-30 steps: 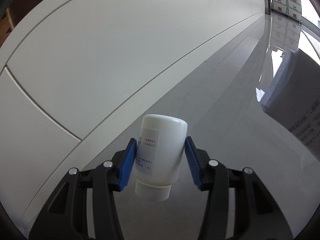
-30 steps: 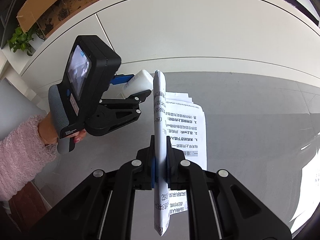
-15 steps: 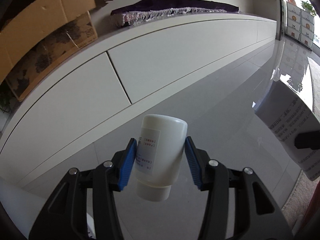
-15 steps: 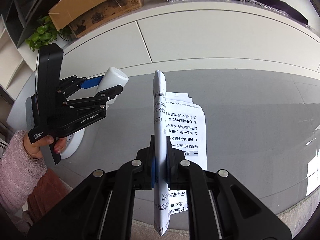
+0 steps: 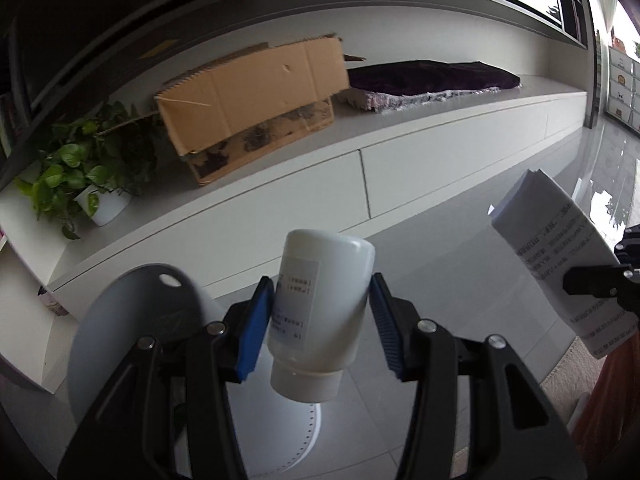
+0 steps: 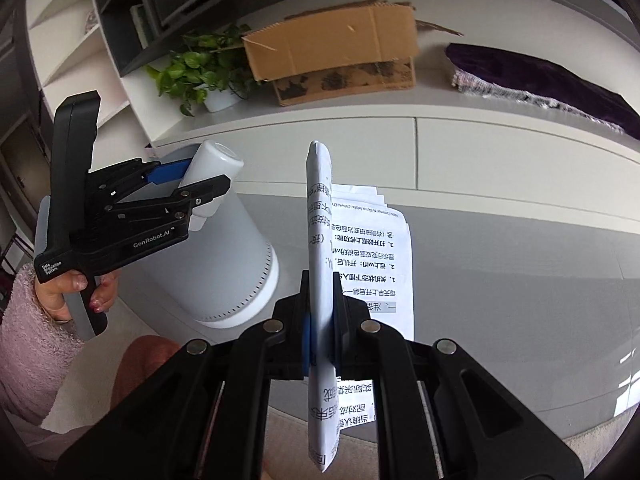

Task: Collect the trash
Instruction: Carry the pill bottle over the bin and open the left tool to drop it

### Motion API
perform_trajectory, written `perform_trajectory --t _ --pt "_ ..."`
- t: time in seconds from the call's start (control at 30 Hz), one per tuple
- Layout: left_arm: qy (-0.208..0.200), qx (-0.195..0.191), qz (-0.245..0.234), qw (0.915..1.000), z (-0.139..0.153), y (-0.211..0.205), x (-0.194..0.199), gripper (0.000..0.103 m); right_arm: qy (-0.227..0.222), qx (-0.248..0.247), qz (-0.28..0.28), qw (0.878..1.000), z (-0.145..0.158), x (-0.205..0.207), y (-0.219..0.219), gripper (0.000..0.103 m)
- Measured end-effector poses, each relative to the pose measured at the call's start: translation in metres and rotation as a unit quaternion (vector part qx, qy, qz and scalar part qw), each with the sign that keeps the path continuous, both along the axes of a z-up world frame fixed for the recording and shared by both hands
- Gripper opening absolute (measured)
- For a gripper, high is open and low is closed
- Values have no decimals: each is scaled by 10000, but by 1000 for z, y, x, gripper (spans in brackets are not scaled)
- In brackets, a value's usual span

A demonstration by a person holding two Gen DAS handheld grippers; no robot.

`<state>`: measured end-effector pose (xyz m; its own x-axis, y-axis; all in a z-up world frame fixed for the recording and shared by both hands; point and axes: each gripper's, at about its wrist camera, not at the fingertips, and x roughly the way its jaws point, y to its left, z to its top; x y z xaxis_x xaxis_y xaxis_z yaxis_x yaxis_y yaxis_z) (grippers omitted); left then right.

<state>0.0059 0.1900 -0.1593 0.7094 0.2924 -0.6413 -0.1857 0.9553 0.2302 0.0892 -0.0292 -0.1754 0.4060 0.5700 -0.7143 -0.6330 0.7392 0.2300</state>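
Note:
My left gripper (image 5: 320, 328) is shut on a white plastic bottle (image 5: 320, 304) with a small label, held cap toward the camera. It hangs above a white round trash bin (image 5: 288, 432) whose raised lid (image 5: 132, 320) stands at the left. In the right wrist view the left gripper (image 6: 188, 188) holds the bottle (image 6: 212, 164) over the bin (image 6: 236, 268). My right gripper (image 6: 320, 332) is shut on a folded stack of printed paper (image 6: 320, 260), held upright, right of the bin. The paper also shows in the left wrist view (image 5: 560, 248).
A low white cabinet (image 5: 420, 160) runs along the back. On it stand a potted plant (image 5: 88, 172), a cardboard box (image 5: 256, 96) and a purple cloth (image 5: 432, 80). The floor is glossy grey tile (image 6: 520, 280). A beige rug (image 6: 400, 432) lies near me.
Both grippers have moved back and left from the tabletop, each keeping its hold. The trash bin, cabinet top, box and plant have come into view.

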Motion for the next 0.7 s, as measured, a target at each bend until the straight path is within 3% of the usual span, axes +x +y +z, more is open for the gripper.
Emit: perform_trajectory --t 0.1,0.33,0.7 --pt "-120 117 263 9995 28 29 -24 49 -165 88 279 9994 21 -11 39 7" --pt "-236 309 777 9962 62 88 -62 49 -375 290 850 9953 57 -23 112 7" --pt "-175 85 1191 9927 52 142 -75 50 -489 412 1421 9878 80 -32 192 7"
